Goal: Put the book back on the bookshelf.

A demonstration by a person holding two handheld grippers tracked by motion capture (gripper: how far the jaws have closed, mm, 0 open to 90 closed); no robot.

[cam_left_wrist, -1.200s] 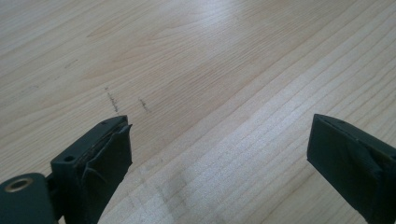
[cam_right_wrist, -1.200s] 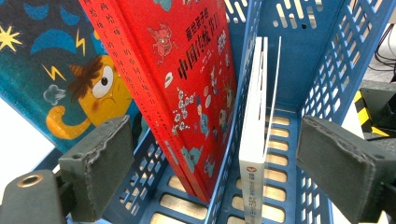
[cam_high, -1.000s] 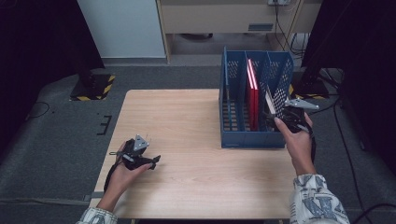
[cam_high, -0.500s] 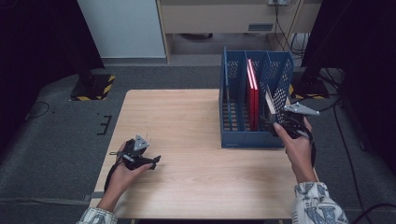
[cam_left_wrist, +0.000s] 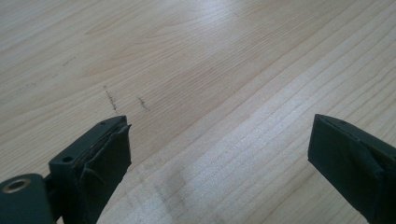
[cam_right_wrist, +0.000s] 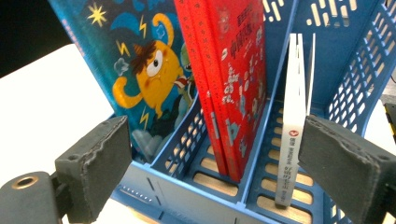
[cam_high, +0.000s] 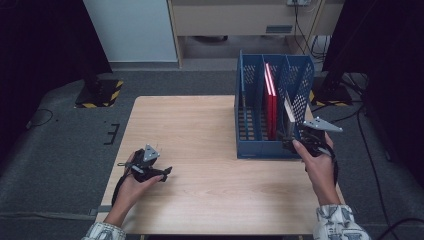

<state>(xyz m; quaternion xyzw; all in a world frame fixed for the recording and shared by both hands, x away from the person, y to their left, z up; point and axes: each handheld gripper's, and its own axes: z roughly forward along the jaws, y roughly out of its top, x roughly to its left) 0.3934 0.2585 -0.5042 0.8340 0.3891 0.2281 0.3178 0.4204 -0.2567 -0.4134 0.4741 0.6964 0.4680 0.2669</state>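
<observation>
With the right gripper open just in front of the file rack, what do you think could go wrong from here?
1. The thin white book stands nearly alone in its compartment of the blue rack; a nudge from the open right gripper might tip it sideways.
2. The red books lean next door, so a wide jaw could catch the divider or them instead.
3. The rack itself may slide on the table if pushed.

A pale wooden table [cam_high: 200,130] stands on grey carpet [cam_high: 60,150]; beyond it, a white panel [cam_high: 132,30], a beige cabinet [cam_high: 235,17] and dark curtains [cam_high: 45,40].
</observation>
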